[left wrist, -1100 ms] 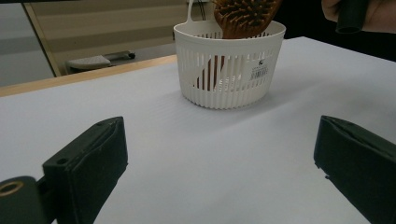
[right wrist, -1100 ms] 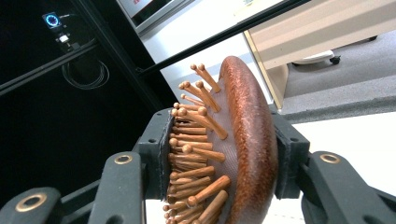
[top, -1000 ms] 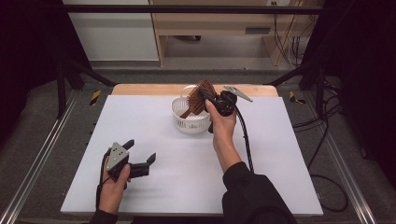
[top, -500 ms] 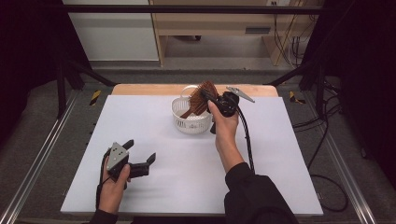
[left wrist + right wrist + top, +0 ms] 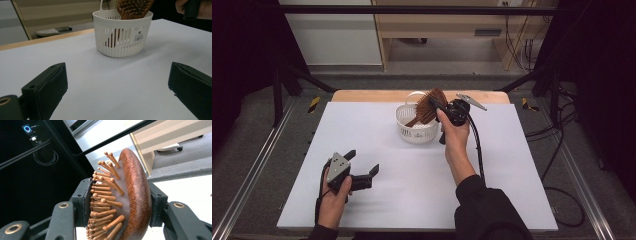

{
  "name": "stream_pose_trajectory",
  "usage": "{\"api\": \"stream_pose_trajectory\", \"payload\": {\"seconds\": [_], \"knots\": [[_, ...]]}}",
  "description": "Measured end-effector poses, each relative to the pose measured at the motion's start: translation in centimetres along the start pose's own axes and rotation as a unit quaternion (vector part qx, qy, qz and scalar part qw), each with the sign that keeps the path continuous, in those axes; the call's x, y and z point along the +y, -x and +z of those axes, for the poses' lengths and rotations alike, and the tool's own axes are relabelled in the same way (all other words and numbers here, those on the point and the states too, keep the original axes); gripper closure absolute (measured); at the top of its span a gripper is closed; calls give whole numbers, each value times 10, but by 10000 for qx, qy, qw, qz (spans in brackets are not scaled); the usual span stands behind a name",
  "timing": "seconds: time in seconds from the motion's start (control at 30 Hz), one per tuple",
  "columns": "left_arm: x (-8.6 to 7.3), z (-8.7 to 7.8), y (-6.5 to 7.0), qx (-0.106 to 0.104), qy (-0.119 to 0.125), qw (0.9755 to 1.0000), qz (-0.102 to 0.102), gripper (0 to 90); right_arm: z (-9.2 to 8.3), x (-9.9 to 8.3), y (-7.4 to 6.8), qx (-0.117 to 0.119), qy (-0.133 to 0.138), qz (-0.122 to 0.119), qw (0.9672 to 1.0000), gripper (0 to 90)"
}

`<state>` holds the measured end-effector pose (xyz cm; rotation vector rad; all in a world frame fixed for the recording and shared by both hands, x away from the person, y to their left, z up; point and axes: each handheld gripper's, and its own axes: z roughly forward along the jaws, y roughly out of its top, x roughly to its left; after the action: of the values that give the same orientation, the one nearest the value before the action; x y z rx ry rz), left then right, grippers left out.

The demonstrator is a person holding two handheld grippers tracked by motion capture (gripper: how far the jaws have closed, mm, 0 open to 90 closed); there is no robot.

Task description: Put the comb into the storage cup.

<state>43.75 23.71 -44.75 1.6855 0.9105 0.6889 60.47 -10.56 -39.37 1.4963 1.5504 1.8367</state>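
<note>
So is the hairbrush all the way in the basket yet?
Not quite. The brush's handle end already pokes down inside the white basket. The right gripper is clamped on the brush head. Letting go looks like what is left. The left gripper rests open on the table.

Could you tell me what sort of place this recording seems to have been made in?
Probably a lab or workshop set up for recording. A white-covered table stands inside a dark metal frame, cables trail across the grey floor, and a person works with a handheld tool on a wooden hairbrush at a white basket.
</note>
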Motion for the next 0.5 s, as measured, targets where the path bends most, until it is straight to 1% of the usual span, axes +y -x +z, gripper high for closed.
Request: {"api": "stream_pose_trajectory", "payload": {"seconds": [0.37, 0.5], "knots": [[0, 0, 0, -5, -3, 10000, 3, 25, -2, -1, 7, -43, -26, 33, 10000, 465], [0, 0, 0, -10, -17, 10000, 18, 26, -3, -2, 10, -100, -12, 136, 9999, 463]]}}
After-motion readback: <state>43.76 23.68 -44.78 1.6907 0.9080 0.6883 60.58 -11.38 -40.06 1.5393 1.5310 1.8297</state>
